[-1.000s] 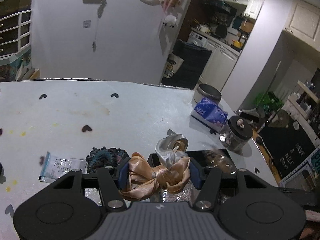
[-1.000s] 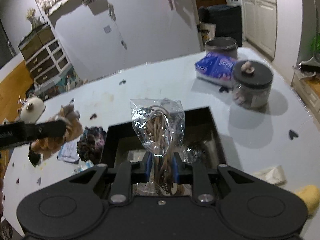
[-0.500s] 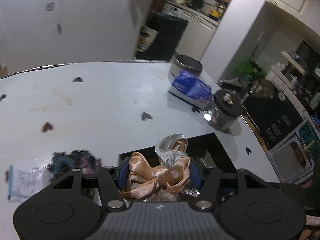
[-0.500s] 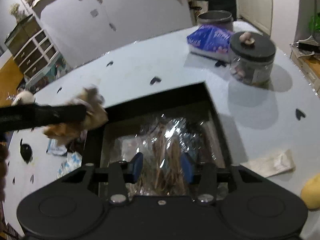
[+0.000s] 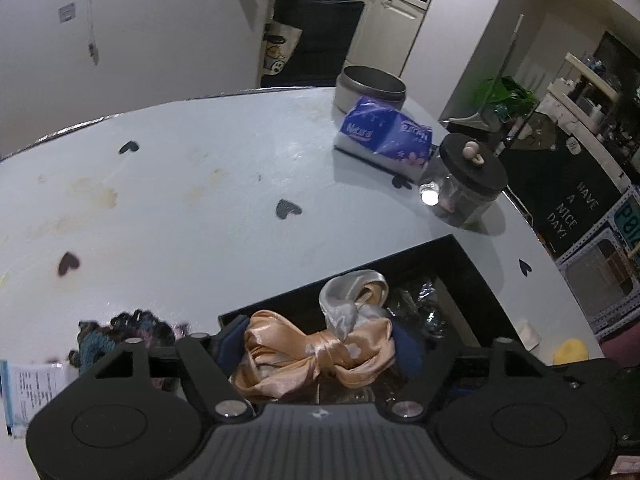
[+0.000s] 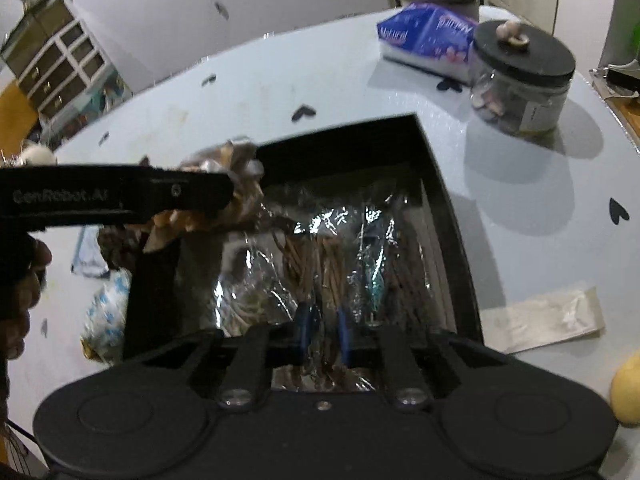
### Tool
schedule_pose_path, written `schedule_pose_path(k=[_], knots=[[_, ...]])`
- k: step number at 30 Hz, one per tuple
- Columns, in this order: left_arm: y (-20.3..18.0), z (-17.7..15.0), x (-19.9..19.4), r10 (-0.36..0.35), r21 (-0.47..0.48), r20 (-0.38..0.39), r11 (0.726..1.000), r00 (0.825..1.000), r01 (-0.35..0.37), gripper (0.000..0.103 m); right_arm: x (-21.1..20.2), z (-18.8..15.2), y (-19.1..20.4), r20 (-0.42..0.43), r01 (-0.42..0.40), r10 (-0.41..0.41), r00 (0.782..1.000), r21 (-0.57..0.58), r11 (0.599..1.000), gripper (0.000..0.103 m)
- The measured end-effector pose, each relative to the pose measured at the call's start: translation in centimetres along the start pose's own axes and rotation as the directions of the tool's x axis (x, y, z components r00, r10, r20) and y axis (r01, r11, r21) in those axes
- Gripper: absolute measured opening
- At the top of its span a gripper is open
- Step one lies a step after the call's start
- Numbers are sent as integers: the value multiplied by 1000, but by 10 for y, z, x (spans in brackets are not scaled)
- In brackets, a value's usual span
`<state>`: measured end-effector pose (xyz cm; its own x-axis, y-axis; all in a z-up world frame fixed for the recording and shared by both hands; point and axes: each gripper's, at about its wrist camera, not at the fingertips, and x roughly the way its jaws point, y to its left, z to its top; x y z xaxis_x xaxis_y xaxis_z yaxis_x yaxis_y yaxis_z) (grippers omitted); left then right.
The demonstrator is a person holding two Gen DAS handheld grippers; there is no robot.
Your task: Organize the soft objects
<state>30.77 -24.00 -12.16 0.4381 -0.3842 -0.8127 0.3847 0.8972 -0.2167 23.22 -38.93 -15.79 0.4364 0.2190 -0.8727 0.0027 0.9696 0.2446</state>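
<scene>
Two grippers over a black box of soft things

Two black hand-held grippers, both tilted down at a pale table (image 5: 180, 200) dotted with small dark hearts. Left gripper (image 5: 318, 344) with jaws just widened, now spread, and a peach satin bow (image 5: 304, 356) with a grey ribbon loop sitting loosely between its blue pads. Bow hanging above the near left corner of an open black box (image 5: 472, 276), not yet resting inside. Seen from the right wrist, the same bow blurred at the tip of the left gripper's long black finger, a person's hand (image 6: 20, 280) at the far left edge.

Right gripper (image 6: 324, 332) with jaws just drawn in, now pressed nearly together, low over the box. Directly under it, a clear crinkly bag of brown cords (image 6: 320, 256) lying in the box; impossible to tell whether any plastic is caught between the pads.

Left of the box, on the table: a dark crocheted piece (image 5: 120, 332) and a printed paper packet (image 5: 28, 392). Beyond the box: a blue tissue pack (image 5: 384, 136), a black-lidded glass jar (image 5: 464, 188) just beside it, and a round metal tin (image 5: 370, 88) behind
</scene>
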Motion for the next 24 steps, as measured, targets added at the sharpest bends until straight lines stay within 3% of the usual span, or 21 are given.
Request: schedule_pose_path(k=[6, 8, 9, 10, 17, 18, 19, 22, 23, 24], knots=[[5, -6, -21, -17, -56, 50, 998, 999, 20, 76, 5, -2, -1, -20, -2, 1, 1000, -23, 1000, 16], [3, -6, -28, -31, -55, 67, 998, 997, 34, 80, 6, -1, -3, -21, -9, 9, 1000, -17, 1000, 16], [2, -6, -29, -30, -50, 68, 998, 997, 33, 87, 7, -1, -3, -20, -10, 10, 1000, -18, 1000, 15], [2, -6, -29, -23, -45, 69, 999, 997, 27, 93, 8, -1, -3, -18, -11, 11, 1000, -20, 1000, 15], [4, -1, -24, 27, -57, 60, 998, 998, -24, 93, 8, -2, -5, -12, -19, 19, 1000, -6, 1000, 15], [3, -1, -26, 19, -52, 63, 999, 998, -16, 82, 8, -2, -6, -12, -20, 20, 1000, -3, 1000, 15], [2, -1, -28, 2, -45, 62, 999, 998, 1, 62, 8, -3, -6, -11, -21, 21, 1000, -1, 1000, 15], [-5, 0, -29, -52, -26, 15, 998, 999, 52, 34, 8, -4, -8, -10, -27, 27, 1000, 4, 1000, 15], [-8, -1, -29, -75, -9, -4, 997, 997, 75, 18, 8, -4, -8, -10, -28, 28, 1000, 5, 1000, 15], [-12, -2, -27, -91, 7, -26, 996, 995, 92, 10, 9, -4, -8, -11, -28, 28, 1000, 5, 1000, 15]])
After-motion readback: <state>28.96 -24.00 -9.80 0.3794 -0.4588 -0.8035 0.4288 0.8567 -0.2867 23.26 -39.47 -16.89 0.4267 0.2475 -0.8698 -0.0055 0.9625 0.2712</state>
